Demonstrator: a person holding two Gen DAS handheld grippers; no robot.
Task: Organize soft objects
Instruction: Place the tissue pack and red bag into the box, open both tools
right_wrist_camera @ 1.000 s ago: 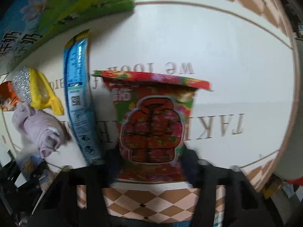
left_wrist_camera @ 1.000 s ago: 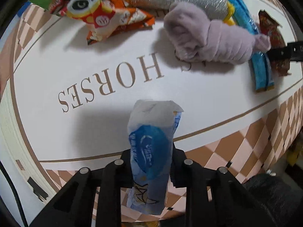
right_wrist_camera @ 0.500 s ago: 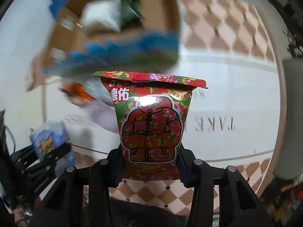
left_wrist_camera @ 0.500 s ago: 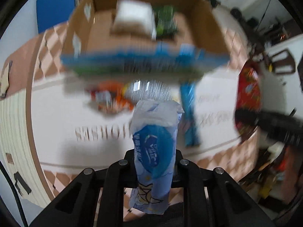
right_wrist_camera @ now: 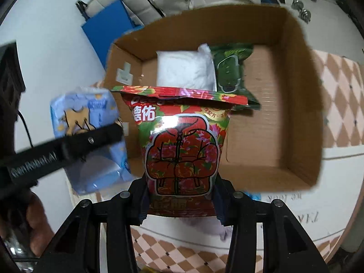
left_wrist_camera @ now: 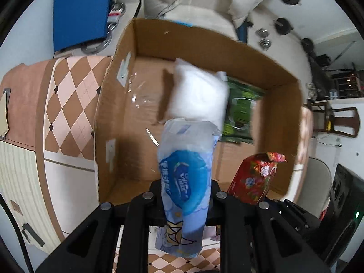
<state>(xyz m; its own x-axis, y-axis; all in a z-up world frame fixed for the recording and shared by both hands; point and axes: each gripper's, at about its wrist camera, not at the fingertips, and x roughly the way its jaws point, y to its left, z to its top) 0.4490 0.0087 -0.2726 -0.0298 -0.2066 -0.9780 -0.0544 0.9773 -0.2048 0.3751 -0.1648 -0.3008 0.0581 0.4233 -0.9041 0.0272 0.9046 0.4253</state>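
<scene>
My left gripper (left_wrist_camera: 185, 195) is shut on a blue and white tissue pack (left_wrist_camera: 186, 177), held upright above the near wall of an open cardboard box (left_wrist_camera: 118, 104). My right gripper (right_wrist_camera: 179, 193) is shut on a red flowered wipes pack (right_wrist_camera: 182, 150), also held above the box (right_wrist_camera: 295, 104). Each pack shows in the other view: the red one in the left wrist view (left_wrist_camera: 257, 177), the blue one in the right wrist view (right_wrist_camera: 91, 141). A white soft pack (left_wrist_camera: 198, 97) and a green wipes pack (left_wrist_camera: 241, 109) lie inside the box.
The box stands on a checkered and white mat (left_wrist_camera: 61, 104). A blue board (left_wrist_camera: 79, 11) leans behind the box. A pale soft thing (right_wrist_camera: 204, 227) lies on the mat below my right gripper. A wooden chair (left_wrist_camera: 336, 120) stands at the right.
Both grippers rose from the mat and swung toward the cardboard box, each still carrying its pack. The items on the mat have dropped out of view.
</scene>
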